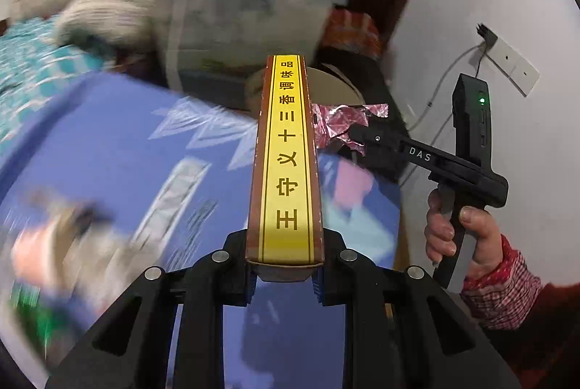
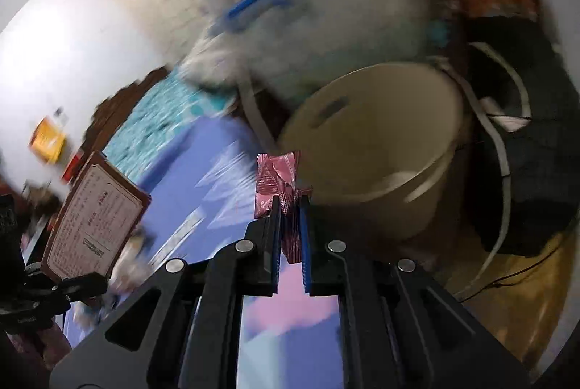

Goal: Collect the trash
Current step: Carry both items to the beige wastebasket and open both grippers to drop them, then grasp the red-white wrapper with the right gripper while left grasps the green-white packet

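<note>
My left gripper [image 1: 284,275] is shut on a long brown and yellow seasoning box [image 1: 286,164] that points forward; the box also shows at the left of the right wrist view [image 2: 94,218]. My right gripper [image 2: 290,204] is shut on a crumpled pink foil wrapper [image 2: 277,179], held just in front of a beige bucket [image 2: 380,142]. In the left wrist view the right gripper [image 1: 357,132] holds the wrapper [image 1: 337,122] right of the box, above the bucket rim [image 1: 326,81].
A blue patterned surface [image 1: 127,142] lies below both grippers. A clear storage bin with a blue lid [image 1: 246,12] stands behind the bucket. Dark bags [image 2: 525,171] lie right of the bucket. A white wall with a socket and cable [image 1: 507,63] is at the right.
</note>
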